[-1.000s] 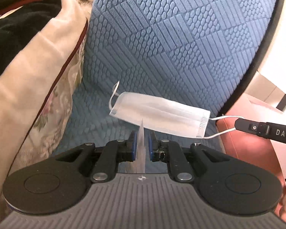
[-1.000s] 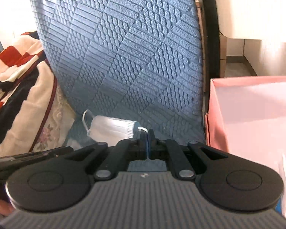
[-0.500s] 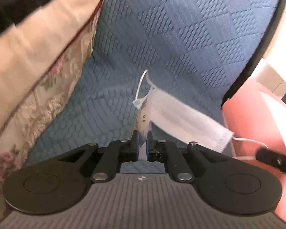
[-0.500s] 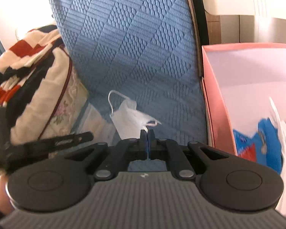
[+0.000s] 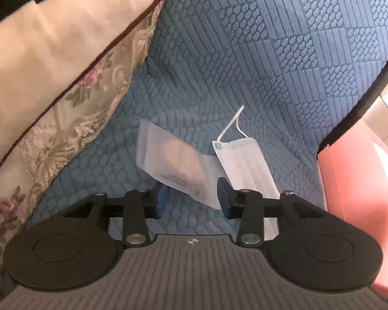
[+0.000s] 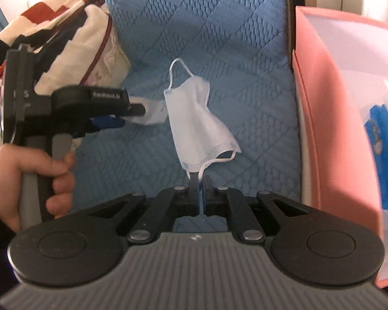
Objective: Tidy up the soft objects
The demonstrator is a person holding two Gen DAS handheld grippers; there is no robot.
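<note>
A white face mask (image 6: 194, 124) hangs over the blue seat by one ear loop. My right gripper (image 6: 200, 183) is shut on that loop, its jaws just starting to part. In the left wrist view the mask (image 5: 248, 165) dangles to the right of my left gripper (image 5: 192, 200). The left jaws are opening. A clear plastic wrapper (image 5: 173, 160) lies loose on the seat, its near end between the pads but not pressed. The right wrist view shows the left gripper (image 6: 126, 116) in a hand, with the wrapper (image 6: 152, 113) at its tips.
A pink box (image 6: 323, 103) stands at the seat's right edge and holds a blue item (image 6: 382, 134). A floral cushion (image 5: 51, 64) and a patterned blanket (image 6: 51, 20) fill the left side. The blue quilted seat back (image 5: 271, 51) rises behind.
The left jaws have spread and let go of the thin wrapper, which now rests on the seat. The right gripper has carried the mask rightward, nearer the pink box.
</note>
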